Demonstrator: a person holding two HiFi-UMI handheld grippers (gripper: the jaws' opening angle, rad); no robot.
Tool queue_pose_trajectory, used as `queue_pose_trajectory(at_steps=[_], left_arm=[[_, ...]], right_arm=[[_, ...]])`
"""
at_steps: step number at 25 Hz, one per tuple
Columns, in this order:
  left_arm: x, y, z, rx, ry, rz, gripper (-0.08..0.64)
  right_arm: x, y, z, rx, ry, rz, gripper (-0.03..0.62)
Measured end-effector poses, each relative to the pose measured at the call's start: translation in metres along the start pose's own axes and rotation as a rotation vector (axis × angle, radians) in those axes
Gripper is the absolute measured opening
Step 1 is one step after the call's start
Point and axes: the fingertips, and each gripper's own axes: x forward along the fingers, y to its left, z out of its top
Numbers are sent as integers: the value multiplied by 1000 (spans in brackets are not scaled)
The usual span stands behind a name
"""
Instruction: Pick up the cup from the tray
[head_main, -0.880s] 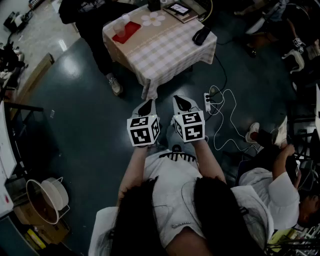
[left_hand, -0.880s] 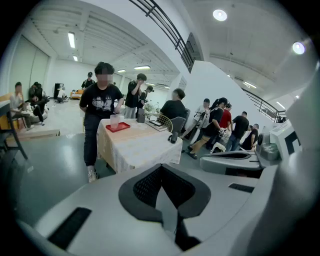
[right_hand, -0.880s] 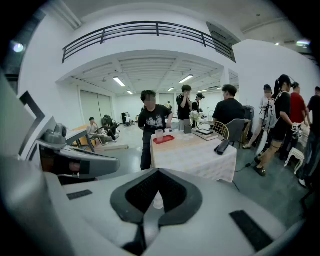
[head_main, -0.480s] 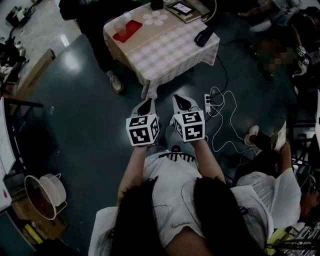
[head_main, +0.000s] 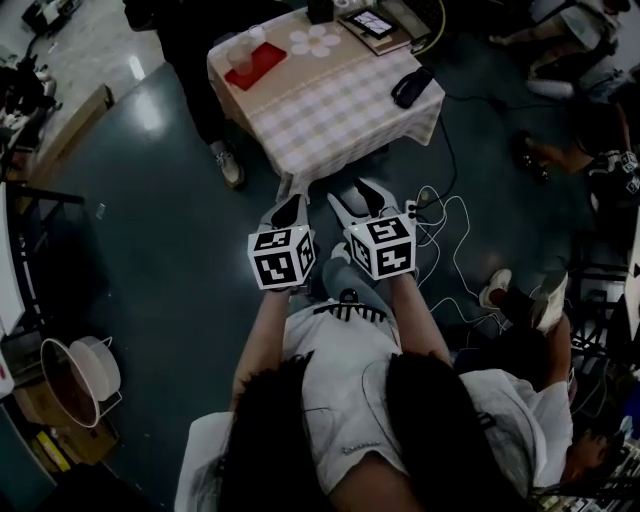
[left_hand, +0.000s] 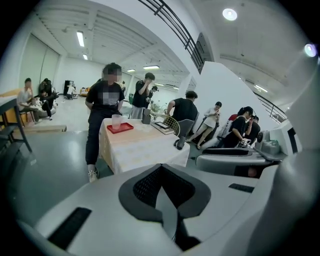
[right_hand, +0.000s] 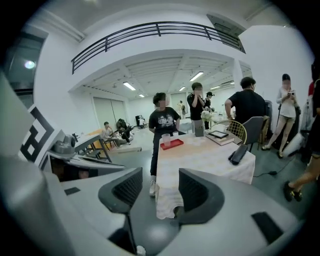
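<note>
A clear cup (head_main: 240, 58) stands on a red tray (head_main: 258, 66) at the far left corner of a checked table (head_main: 330, 105); a second cup (head_main: 257, 36) sits just behind it. Both grippers hover over the floor, well short of the table's near edge. My left gripper (head_main: 290, 212) is shut with nothing in it; its pads meet (left_hand: 161, 167) in the left gripper view, where the cup (left_hand: 116, 121) and tray (left_hand: 120, 128) look small and distant. My right gripper (head_main: 357, 192) stands open and empty (right_hand: 160, 187), the table framed between its fingers, the tray (right_hand: 171, 144) far beyond.
A person in black (head_main: 190, 40) stands against the table's far left side, close to the tray. On the table lie a black case (head_main: 411, 87), a tablet (head_main: 370, 22) and a flower-shaped mat (head_main: 310, 38). A power strip with cables (head_main: 415, 205) lies on the floor to the right.
My right gripper's jaws have spread apart; they were together before. Both grippers have edged a little toward the table. The left gripper stays shut.
</note>
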Motion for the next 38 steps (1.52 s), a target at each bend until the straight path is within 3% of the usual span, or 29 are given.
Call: queue_pose_trajectory(at_steps=[13,20,23,29,38], left_arm=[[41,-4,38,-28,-72,127,3],[48,15,52,-115,-102,153,3],[53,28,69,-89,-137,190,3],[77,52,91,-114,-103,176,3],[122,94,145,-90,-77,132,3]], right_arm=[[39,-48,34,-101,-4,126,227],[58,-44,55,-63,-22,192,238],[72,-45,66,-103,-17,191,242],[104,-47,86,-140,1,186,253],[176,-50,125,-143,37,176,275]])
